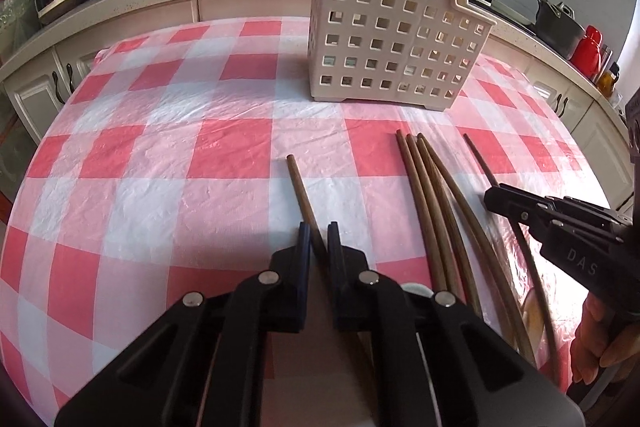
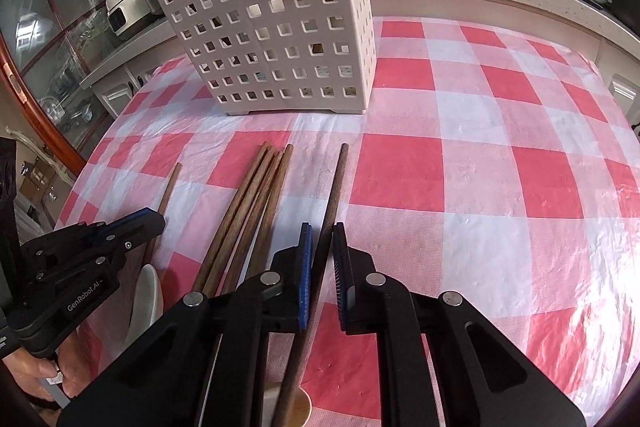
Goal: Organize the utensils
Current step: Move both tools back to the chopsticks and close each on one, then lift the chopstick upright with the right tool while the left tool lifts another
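Left tongs clamp one brown wooden utensil handle; right tongs clamp a darker wooden handle, both lying on the red-checked desk. Two handles already stand in the cream perforated plastic holder; four-handle bundle left. Utensil heads cut off.

Bench cloth: we're seeing red and white checks under a glossy sheen.
Utensil basket: cream plastic, a grid of square holes across its walls.
Bundle of chopsticks: warm brown wood with visible grain.
Lone chopstick: we read it as darker brown.
Left gripper: black body, dark blue fingers.
Right gripper: black, with bright blue ribbed fingers.
Bottle: red, far right.
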